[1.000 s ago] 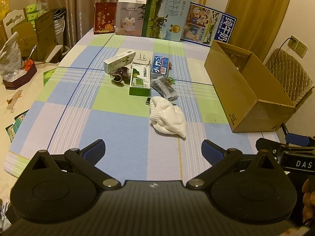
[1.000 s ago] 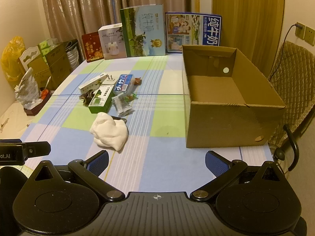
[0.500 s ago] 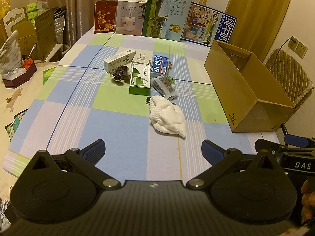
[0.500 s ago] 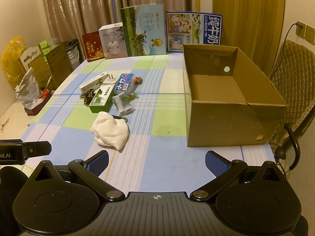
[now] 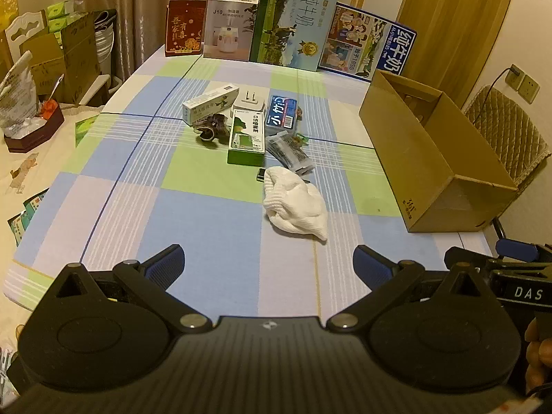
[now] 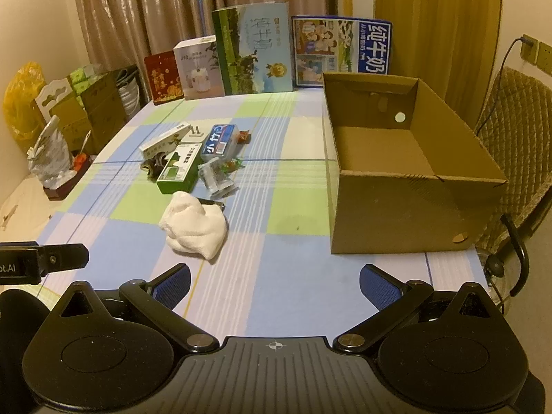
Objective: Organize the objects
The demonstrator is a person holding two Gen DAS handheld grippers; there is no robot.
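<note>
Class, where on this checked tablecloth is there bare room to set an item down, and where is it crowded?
Bare: between white cloth and brown cardboard box, and in front of both open grippers. Crowded: the small packets around the green carton.

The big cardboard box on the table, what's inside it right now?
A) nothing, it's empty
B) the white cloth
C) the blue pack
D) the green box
A: in the right wrist view the cardboard box shows only its bare brown floor, while the white cloth, the green box and the blue pack all lie on the tablecloth outside it.
</note>
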